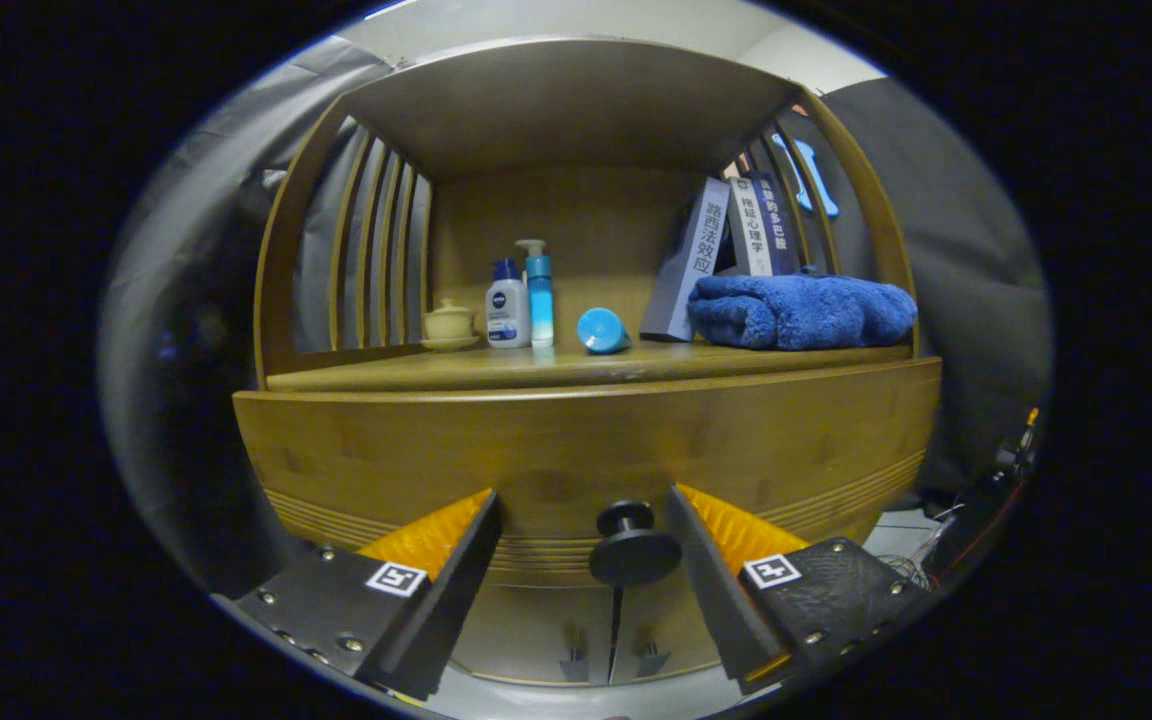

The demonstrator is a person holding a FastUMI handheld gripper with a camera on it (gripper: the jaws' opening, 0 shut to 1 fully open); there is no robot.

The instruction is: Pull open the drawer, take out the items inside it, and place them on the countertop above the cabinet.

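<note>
A wooden cabinet faces me with its drawer front (pixel 586 450) closed. The drawer's dark round knob (pixel 633 545) sits between my two fingers, nearer the right one, with neither finger touching it. My gripper (pixel 581 530) is open. Above the drawer lies the countertop (pixel 496 372), a wooden shelf under a roofed alcove. What is inside the drawer is hidden.
On the countertop stand a small cream lidded cup (pixel 450 324), a white lotion bottle (pixel 507 308), a blue pump bottle (pixel 539 294), a blue cup on its side (pixel 602 330), leaning books (pixel 726 250) and a folded blue towel (pixel 801 312). Cabinet doors (pixel 576 630) sit below the drawer.
</note>
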